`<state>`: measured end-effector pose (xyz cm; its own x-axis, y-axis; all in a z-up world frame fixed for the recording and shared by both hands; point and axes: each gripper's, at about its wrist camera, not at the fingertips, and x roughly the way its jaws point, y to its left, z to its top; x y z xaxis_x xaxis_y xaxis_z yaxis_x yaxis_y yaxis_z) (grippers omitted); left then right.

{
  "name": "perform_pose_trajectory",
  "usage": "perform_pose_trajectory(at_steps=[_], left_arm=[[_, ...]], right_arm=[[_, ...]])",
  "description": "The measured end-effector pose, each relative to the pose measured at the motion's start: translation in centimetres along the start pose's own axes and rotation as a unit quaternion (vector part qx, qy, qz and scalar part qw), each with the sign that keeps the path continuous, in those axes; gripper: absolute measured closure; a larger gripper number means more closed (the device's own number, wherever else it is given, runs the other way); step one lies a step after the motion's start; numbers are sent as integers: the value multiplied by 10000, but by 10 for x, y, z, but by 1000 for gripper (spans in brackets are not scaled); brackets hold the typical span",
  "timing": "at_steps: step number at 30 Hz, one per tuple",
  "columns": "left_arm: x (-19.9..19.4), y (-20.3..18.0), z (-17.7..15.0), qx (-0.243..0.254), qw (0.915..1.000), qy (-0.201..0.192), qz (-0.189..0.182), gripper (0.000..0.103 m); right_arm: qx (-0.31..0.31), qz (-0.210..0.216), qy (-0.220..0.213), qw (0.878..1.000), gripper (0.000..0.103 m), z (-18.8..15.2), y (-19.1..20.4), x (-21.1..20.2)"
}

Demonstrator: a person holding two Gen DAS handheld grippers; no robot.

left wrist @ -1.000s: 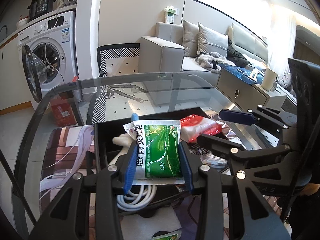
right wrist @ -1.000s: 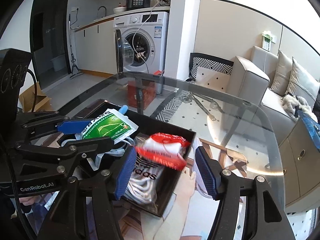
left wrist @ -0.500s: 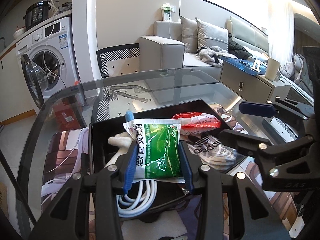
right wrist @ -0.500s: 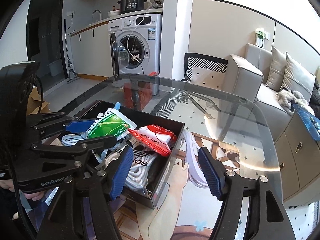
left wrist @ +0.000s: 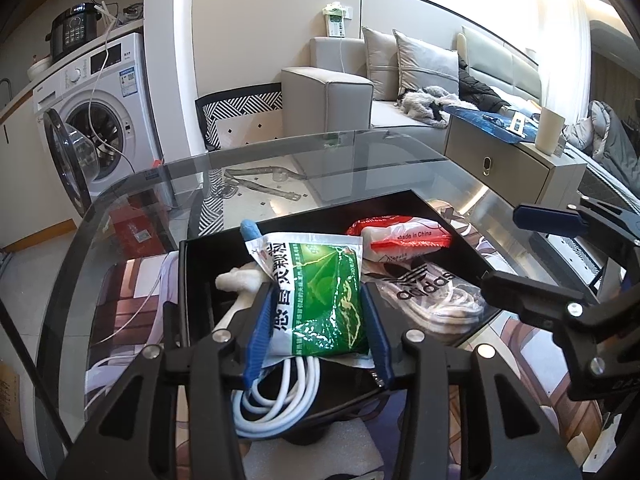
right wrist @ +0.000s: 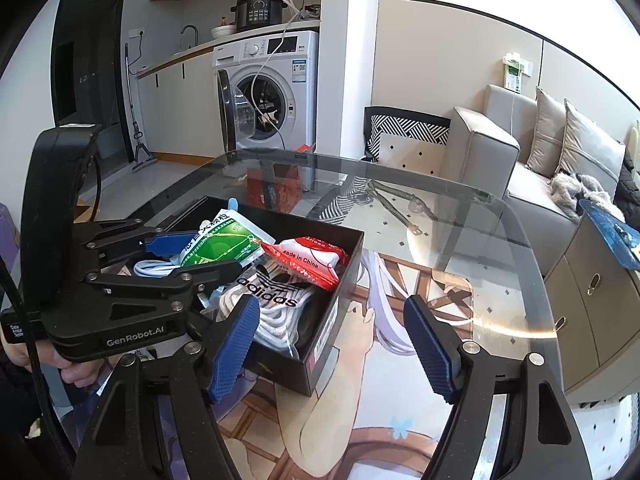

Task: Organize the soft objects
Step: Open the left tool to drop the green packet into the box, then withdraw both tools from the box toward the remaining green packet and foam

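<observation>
Two tongs flank one black box (right wrist: 320, 344) on the glass table (right wrist: 500, 280). Left tongs (left wrist: 316, 332) reach over the box's near edge – blue pads on either side of the green sachet (left wrist: 324, 292), jaws just eased slightly wider, whether they still pinch it cannot be told. Right tongs (right wrist: 328, 352) stand spread and empty just outside the box's near corner, jaws just opening. Inside the box: red-and-white packet (right wrist: 312, 258) beside the sachet, bagged white cord (right wrist: 276, 312) beneath, coiled white cable (left wrist: 276, 396) at the near wall
</observation>
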<state>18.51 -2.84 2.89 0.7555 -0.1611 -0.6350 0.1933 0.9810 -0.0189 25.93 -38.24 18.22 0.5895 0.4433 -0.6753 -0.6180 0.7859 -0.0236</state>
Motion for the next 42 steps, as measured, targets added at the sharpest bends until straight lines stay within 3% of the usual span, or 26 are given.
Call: perform_pose_trajectory(at_steps=[5, 7, 11, 13, 17, 19, 20, 25, 42], left_arm=[[-9, -2, 0, 9, 9999, -109, -53, 53], [-16, -2, -1, 28, 9998, -142, -115, 45], [-29, -1, -3, -13, 9996, -195, -198, 37], [-38, 3, -4, -68, 9996, -211, -175, 24], [-57, 9, -8, -182, 9991, -340, -158, 21], [-66, 12, -13, -219, 9989, -408, -69, 2], [-70, 14, -15, -236, 9987, -447, -21, 0], [-89, 28, -29, -371, 9979, -520, -50, 0], [-102, 49, -76, -476, 9969, -306, 549, 0]], right_arm=[[41, -14, -67, 10000, 22, -2, -2, -9], [109, -17, -140, 9998, 17, -5, -2, -15], [207, 4, -152, 9997, 13, -10, 1, -22], [217, -11, -154, 9996, 11, -13, 3, -25], [320, 24, -194, 9993, 3, -20, 8, -31], [390, 86, -222, 9990, 1, -23, 10, -34], [433, 127, -220, 9987, 1, -26, 12, -35], [573, 211, -112, 9981, 1, -37, 19, -35], [752, 471, 151, 9959, 1, -54, 46, -29]])
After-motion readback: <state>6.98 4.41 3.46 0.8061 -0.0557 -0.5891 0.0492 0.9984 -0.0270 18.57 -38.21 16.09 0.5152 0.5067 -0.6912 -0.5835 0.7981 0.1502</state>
